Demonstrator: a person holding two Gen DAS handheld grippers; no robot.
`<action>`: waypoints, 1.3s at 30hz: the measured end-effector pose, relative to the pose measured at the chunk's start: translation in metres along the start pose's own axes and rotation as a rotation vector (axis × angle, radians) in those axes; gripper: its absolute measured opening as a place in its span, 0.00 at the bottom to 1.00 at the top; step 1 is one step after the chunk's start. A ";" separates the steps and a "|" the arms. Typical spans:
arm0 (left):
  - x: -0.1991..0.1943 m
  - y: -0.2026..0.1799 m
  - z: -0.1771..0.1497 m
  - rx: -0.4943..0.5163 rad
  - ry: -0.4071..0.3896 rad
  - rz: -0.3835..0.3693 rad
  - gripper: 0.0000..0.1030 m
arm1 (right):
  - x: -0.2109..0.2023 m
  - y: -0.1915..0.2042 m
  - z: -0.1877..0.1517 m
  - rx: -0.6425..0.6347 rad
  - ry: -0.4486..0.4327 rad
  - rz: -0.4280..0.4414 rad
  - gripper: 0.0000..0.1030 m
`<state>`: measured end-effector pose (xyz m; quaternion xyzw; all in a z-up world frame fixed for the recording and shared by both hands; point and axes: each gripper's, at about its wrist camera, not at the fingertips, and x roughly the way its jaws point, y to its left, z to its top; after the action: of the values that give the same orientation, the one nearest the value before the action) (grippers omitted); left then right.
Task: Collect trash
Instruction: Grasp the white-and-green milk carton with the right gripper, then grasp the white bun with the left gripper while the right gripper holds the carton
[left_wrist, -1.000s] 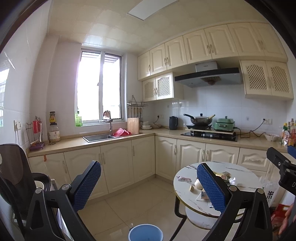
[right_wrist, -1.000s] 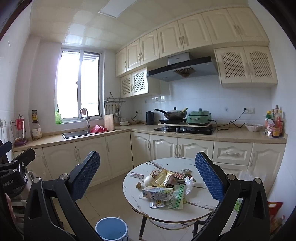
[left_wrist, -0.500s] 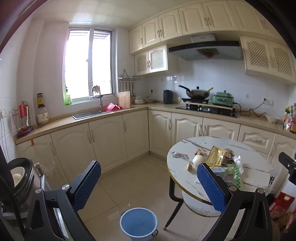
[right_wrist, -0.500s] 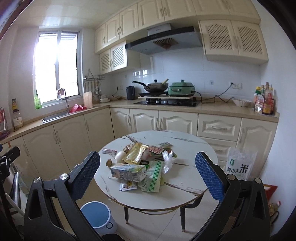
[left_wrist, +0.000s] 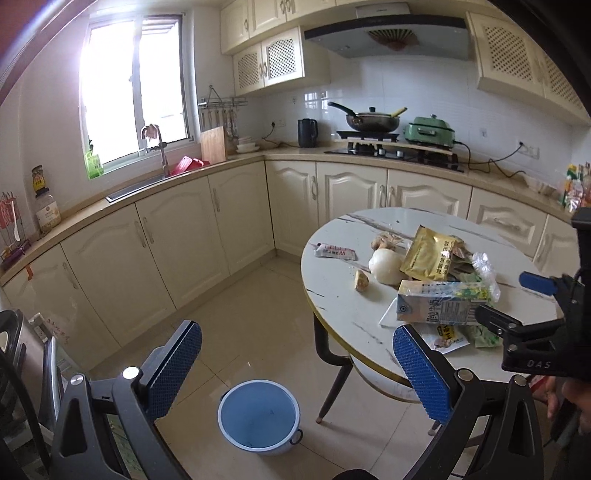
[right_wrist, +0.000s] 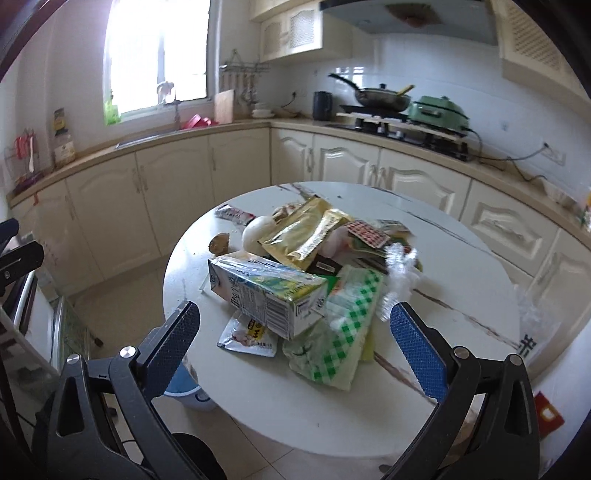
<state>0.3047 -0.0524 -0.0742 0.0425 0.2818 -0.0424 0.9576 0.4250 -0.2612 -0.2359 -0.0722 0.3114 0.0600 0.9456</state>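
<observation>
Item: approach to the trash pile, nothing yet collected.

Change since a second ago: we have tilted both cameras down from ceiling and cabinets and closed in on the round table (right_wrist: 461, 236); the pile now fills the middle of the right wrist view, where before it sat small and far.

Right gripper (right_wrist: 295, 336): fingers spread wide, nothing between them, hovering over the near edge of the table and aimed at the pile.

Left gripper (left_wrist: 297, 360): also spread and empty, held left of the table, above the floor.

Trash, on the table:
- drink carton (right_wrist: 267, 293), lying on its side, nearest us, on top of other wrappers;
- green checked packet (right_wrist: 343, 332), just right of the carton and touching it;
- gold pouch (right_wrist: 303, 232), farther back;
- small printed sachet (right_wrist: 245, 338), partly under the carton;
- crumpled clear plastic (right_wrist: 400, 266), right side.

Receptacle: blue bucket (left_wrist: 258, 417) on the floor, left of the table, near its leg.

Judgement: we are set up for a first pick, the carton being the likeliest target.
</observation>
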 end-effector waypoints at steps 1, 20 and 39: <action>0.008 0.001 0.005 0.002 0.005 -0.004 0.99 | 0.012 0.000 0.004 -0.028 0.015 0.008 1.00; 0.118 0.000 0.053 0.010 0.058 -0.072 0.99 | 0.072 -0.028 0.005 -0.097 0.118 0.391 0.45; 0.294 -0.069 0.136 0.065 0.208 -0.066 0.98 | 0.015 -0.119 0.001 0.252 -0.138 0.042 0.45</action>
<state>0.6164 -0.1523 -0.1243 0.0686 0.3796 -0.0784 0.9193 0.4568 -0.3772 -0.2324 0.0580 0.2523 0.0452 0.9649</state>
